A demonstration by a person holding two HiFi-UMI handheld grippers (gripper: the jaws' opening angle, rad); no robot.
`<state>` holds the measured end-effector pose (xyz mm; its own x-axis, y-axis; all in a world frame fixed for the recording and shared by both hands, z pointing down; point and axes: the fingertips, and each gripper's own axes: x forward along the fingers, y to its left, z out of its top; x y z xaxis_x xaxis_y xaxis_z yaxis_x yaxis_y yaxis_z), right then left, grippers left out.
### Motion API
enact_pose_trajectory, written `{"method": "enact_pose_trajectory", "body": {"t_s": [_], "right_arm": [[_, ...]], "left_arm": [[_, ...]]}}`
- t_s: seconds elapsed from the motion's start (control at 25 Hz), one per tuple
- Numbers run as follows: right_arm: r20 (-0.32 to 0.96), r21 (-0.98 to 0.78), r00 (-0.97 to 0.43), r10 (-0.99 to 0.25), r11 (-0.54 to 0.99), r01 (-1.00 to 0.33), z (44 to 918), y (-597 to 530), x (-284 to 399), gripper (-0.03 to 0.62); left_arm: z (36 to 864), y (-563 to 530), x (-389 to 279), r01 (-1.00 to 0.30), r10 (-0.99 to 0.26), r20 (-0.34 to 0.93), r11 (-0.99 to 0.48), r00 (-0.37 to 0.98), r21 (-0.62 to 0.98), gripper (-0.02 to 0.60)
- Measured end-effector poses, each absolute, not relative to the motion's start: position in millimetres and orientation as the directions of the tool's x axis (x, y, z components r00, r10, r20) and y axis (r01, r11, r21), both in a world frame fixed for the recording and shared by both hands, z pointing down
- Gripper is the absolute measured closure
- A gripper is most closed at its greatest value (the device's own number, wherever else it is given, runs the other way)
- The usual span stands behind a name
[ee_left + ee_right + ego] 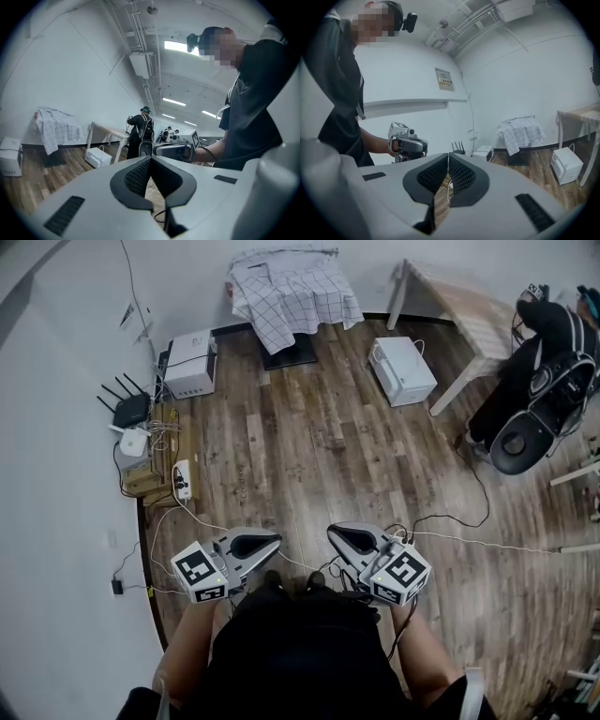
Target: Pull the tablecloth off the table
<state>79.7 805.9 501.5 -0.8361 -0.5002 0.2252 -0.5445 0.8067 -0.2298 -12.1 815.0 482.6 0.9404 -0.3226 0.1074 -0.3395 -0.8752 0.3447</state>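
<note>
A white checked tablecloth (292, 293) drapes over a small table by the far wall, several steps away across the wooden floor; it also shows as the tablecloth (57, 127) in the left gripper view and the tablecloth (521, 132) in the right gripper view. My left gripper (274, 542) is held close to my body, shut and empty. Beside it my right gripper (334, 534) is shut too, nothing between its jaws. Both point toward each other. The left gripper (151, 159) and right gripper (448, 154) show tips touching.
A white box (401, 369) lies on the floor next to a bare wooden table (464, 310). Another white box (189, 363), a router (128, 409) and a power strip (183, 479) line the left wall. Cables (487, 540) trail across the floor. A backpack and gear (539, 381) stand at right.
</note>
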Motion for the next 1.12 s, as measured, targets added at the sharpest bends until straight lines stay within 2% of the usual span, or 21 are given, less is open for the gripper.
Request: {"method": "enact_pose_trajectory", "body": {"t_s": [0.2,0.4,1.12], "right_arm": [[0.208,-0.224,-0.839,-0.503,0.811,-0.541,492,805,76,0.574],[0.202,-0.228,-0.84,-0.504,0.81,-0.54,490,804,79,0.574],[0.231,-0.2,-0.824,-0.517,0.804,-0.56,497,808,124,0.574]], "left_arm": [[465,800,-47,-0.395,-0.399,0.063,-0.85,0.915,0.349,0.575],[466,798,-52,-0.433,-0.424,0.099,-0.843,0.9,0.319,0.575],[456,809,-16,-0.437,-0.415,0.136,-0.849,0.899,0.297,0.575]]}}
